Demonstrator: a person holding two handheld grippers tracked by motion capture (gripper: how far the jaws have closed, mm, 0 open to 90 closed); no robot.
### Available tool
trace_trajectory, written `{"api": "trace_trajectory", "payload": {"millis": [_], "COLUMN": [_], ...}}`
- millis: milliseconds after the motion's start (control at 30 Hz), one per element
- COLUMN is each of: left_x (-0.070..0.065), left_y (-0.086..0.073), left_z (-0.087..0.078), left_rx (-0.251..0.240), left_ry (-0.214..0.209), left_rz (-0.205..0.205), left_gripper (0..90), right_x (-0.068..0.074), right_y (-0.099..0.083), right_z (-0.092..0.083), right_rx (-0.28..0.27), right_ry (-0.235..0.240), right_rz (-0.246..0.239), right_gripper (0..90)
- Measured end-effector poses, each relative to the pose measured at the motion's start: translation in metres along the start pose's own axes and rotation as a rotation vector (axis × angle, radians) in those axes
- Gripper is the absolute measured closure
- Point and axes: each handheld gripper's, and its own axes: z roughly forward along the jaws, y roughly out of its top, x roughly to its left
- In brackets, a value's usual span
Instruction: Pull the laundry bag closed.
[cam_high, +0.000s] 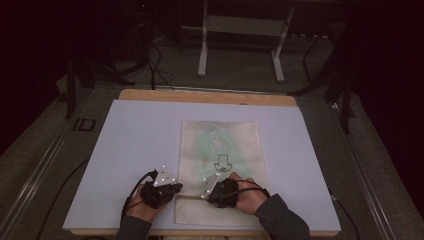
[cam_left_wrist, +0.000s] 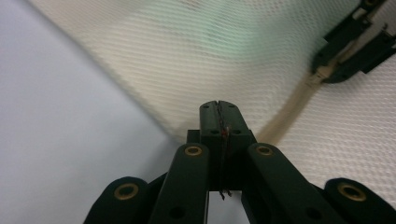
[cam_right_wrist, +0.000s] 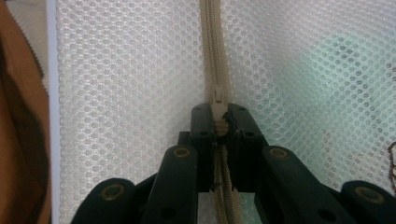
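Right tool (cam_right_wrist: 219, 122) closed on the zipper pull (cam_right_wrist: 218, 98) of the mesh bag (cam_high: 220, 150); pull sits pinched between its jaws, zipper (cam_right_wrist: 211, 42) running straight ahead in the right gripper view. Left tool (cam_left_wrist: 219, 108) fully closed at the bag's left edge, jaws pressed together; looks like a thin bit of bag edge is caught between them, hard to confirm. In the left gripper view the right tool (cam_left_wrist: 348, 51) shows farther along the zipper (cam_left_wrist: 289, 116).

High view: bag lies flat on the white board (cam_high: 125, 150) on the table (cam_high: 150, 94), roughly centre, long side running away from the person. Zipper crosses the bag's near end, left to right. Left tool (cam_high: 172, 189) at the zipper's left end, right tool (cam_high: 210, 192) just right of it on the bag, the two near each other. Each held by a hand coming from the near edge.

Bag has a green patch showing through the mesh and a small dark print (cam_high: 221, 164) mid-bag; too small to read. "ID" mark (cam_high: 83, 124) on the floor left of the board.
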Motion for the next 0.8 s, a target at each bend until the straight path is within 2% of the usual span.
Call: {"api": "trace_trajectory", "payload": {"millis": [100,200,433,800], "left_x": [-0.0009,0.0002,0.0052,0.0056], "left_y": [0.0002,-0.0014,-0.0022,-0.0027], "left_z": [0.0025,0.0063,0.0077,0.0083], "left_rx": [0.01,0.042,0.052,0.05], "left_ry": [-0.012,-0.02,-0.041,-0.041], "left_rz": [0.002,-0.011,-0.048,-0.05], "left_gripper": [89.1,89.1,89.3,89.5], "right_x": [-0.0002,-0.0004,0.0012,0.0027], "right_y": [0.0032,0.0056,0.0029,0.0029], "right_z": [0.0016,0.0025,-0.0002,-0.0007], "right_rx": [-0.005,-0.006,-0.003,0.003], "right_ry": [-0.008,-0.007,0.008,0.014], "right_rz": [0.002,-0.004,-0.007,-0.018], "right_gripper": [82.4,82.4,82.5,82.5]}}
